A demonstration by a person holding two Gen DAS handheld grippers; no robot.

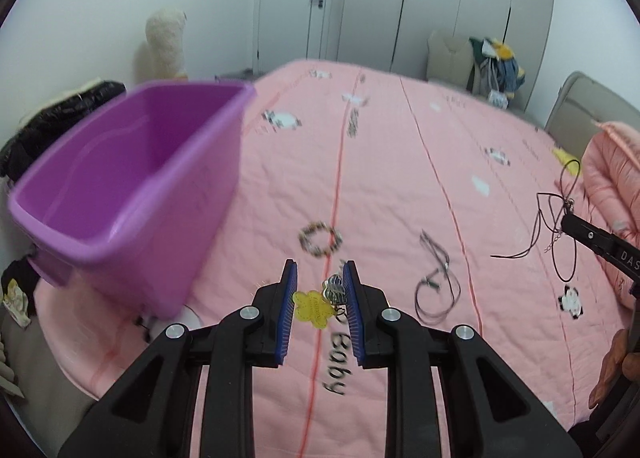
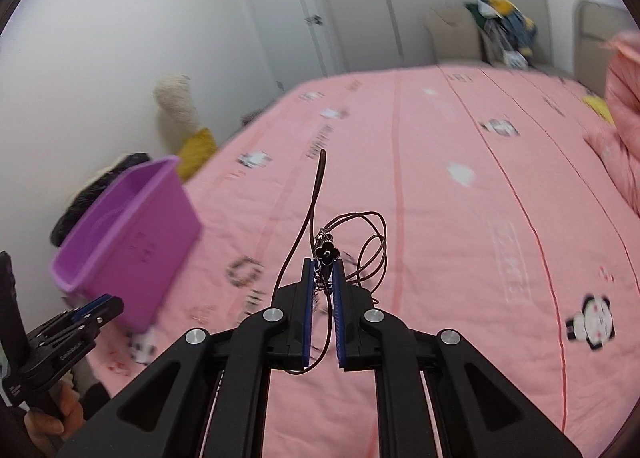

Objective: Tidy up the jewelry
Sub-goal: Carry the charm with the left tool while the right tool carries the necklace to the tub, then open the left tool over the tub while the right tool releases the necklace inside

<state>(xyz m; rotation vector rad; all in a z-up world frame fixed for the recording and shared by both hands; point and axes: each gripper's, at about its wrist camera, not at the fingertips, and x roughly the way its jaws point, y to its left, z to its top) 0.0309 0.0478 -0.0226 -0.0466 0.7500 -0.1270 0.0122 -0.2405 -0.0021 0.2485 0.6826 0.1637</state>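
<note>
My left gripper (image 1: 320, 272) is shut on a small silver charm with a yellow flower tag (image 1: 314, 308), held above the pink bed. The purple bin (image 1: 132, 186) stands open-topped to its left. A beaded bracelet (image 1: 320, 239) and a black cord necklace (image 1: 436, 282) lie on the bedspread ahead. My right gripper (image 2: 323, 270) is shut on a brown cord necklace (image 2: 370, 246) with a black clover pendant (image 2: 328, 254) sticking up at its tips. In the left wrist view the right gripper (image 1: 568, 224) shows at the right edge with the cord dangling.
The pink bedspread (image 1: 400, 178) fills both views. A cream plush toy (image 2: 178, 106) leans on the wall behind the bin (image 2: 128, 242). A folded pink quilt (image 1: 612, 170) lies at the right. White wardrobe doors and a chair with clothes (image 1: 496, 58) stand beyond the bed.
</note>
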